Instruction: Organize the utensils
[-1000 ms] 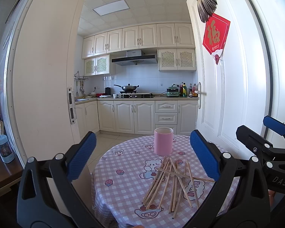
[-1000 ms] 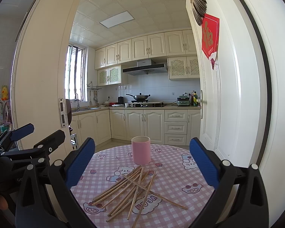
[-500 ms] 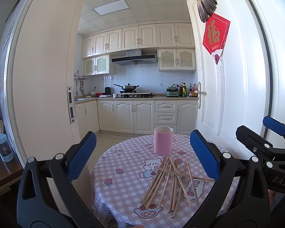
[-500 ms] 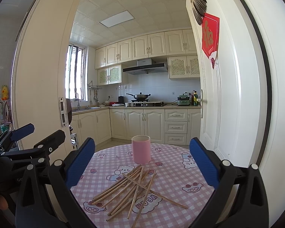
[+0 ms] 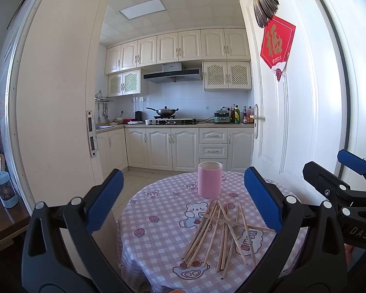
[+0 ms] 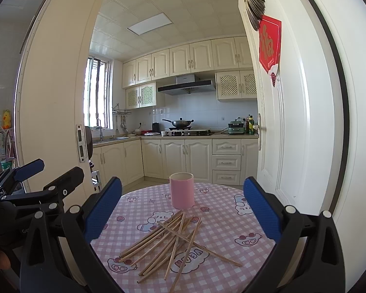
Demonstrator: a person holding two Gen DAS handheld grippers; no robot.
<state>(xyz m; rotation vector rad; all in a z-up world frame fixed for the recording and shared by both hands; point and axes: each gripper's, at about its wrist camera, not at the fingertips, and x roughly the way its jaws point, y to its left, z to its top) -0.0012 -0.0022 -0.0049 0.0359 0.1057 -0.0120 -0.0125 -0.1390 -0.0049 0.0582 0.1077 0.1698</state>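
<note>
A kitchen stands behind a round table (image 6: 231, 219) with pink checked cloth. I hold the left gripper (image 5: 183, 197) and the right gripper (image 6: 183, 205) above its near edge, both spread wide and empty. The chopsticks (image 6: 175, 239) lie crossed before the pink cup (image 6: 181, 190). They look light, stiff and thin, so I would pinch one near its middle.

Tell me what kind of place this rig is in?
A home, most likely a dining spot just outside a kitchen. Through the doorway are cream cabinets, a wok on a gas stove under a range hood. Up close, a round table holds a pink cup and loose chopsticks.
</note>
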